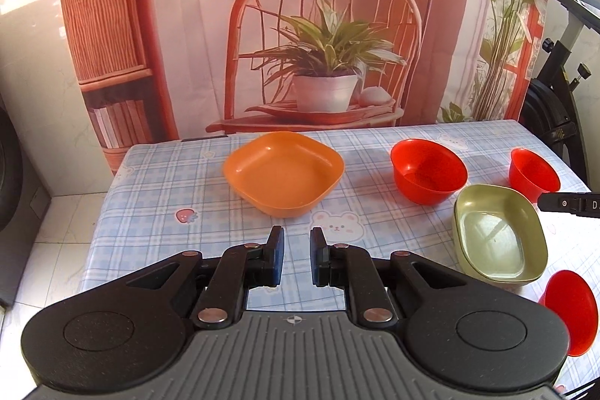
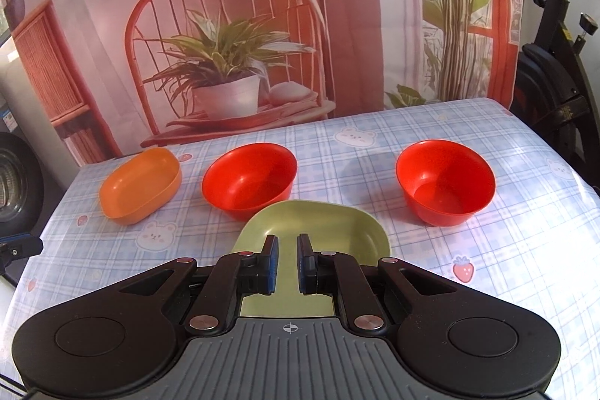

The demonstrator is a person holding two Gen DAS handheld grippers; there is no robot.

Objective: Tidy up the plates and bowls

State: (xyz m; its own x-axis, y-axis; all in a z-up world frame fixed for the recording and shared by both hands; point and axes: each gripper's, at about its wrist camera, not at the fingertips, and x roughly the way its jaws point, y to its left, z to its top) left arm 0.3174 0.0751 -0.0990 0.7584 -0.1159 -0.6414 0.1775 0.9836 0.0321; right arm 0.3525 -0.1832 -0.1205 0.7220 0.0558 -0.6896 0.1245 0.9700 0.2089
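On table [image 2: 487,250] | red bowls [image 2: 249,180]: three | orange dish [image 1: 284,173]: one | green dish [image 1: 500,237]: one | both jaws narrow, empty

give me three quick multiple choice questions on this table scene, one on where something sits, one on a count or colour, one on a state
1. Seen by the right wrist camera, the orange dish sits where? A far left B far right C inside the green dish
2. How many red bowls does the left wrist camera show? A one B three C five
3. The green dish is A empty B full of food C upside down

Answers: 1 A, left of both red bowls. 2 B, bowls at and. 3 A, its bare inside shows.
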